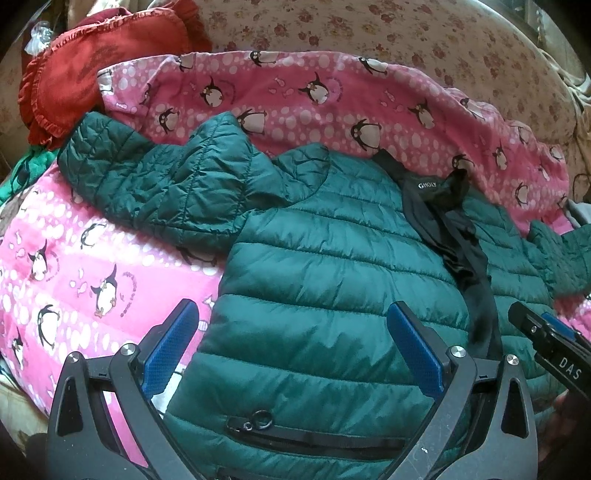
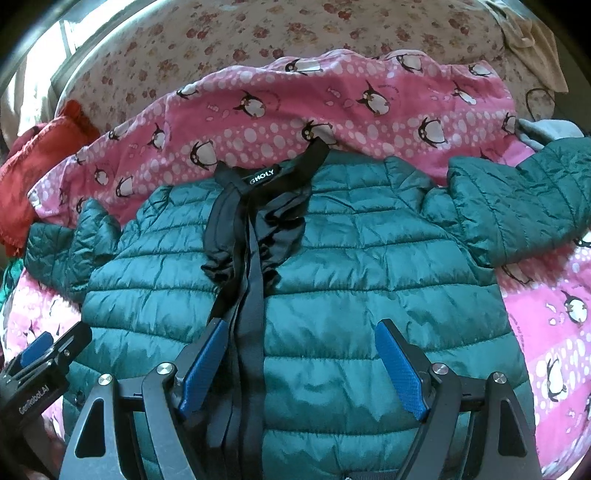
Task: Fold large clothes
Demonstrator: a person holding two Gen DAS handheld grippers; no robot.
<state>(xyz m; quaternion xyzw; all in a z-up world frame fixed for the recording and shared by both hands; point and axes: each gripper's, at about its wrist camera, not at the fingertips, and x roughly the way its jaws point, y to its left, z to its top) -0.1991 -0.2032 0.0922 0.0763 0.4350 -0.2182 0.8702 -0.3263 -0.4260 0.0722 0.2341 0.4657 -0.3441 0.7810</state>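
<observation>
A dark green quilted puffer jacket [image 1: 325, 273] lies flat, front up, on a pink penguin blanket [image 1: 74, 266]. Its black collar and zipper placket [image 1: 458, 243] run down the middle. Its left sleeve [image 1: 159, 177] lies out to the side. My left gripper [image 1: 291, 332] is open over the jacket's left half, above a zip pocket [image 1: 314, 435]. In the right wrist view the jacket [image 2: 369, 258] fills the middle, its right sleeve [image 2: 517, 206] spread out. My right gripper [image 2: 301, 354] is open over the jacket by the placket [image 2: 251, 295]. Each gripper shows at the edge of the other's view, the right [image 1: 546, 343] and the left [image 2: 40, 354].
A red ruffled cushion [image 1: 92, 66] lies at the back left. A floral sheet [image 1: 406, 33] covers the bed behind the blanket. A grey cloth [image 2: 546, 129] sits at the far right. Green fabric [image 1: 26, 166] shows at the left edge.
</observation>
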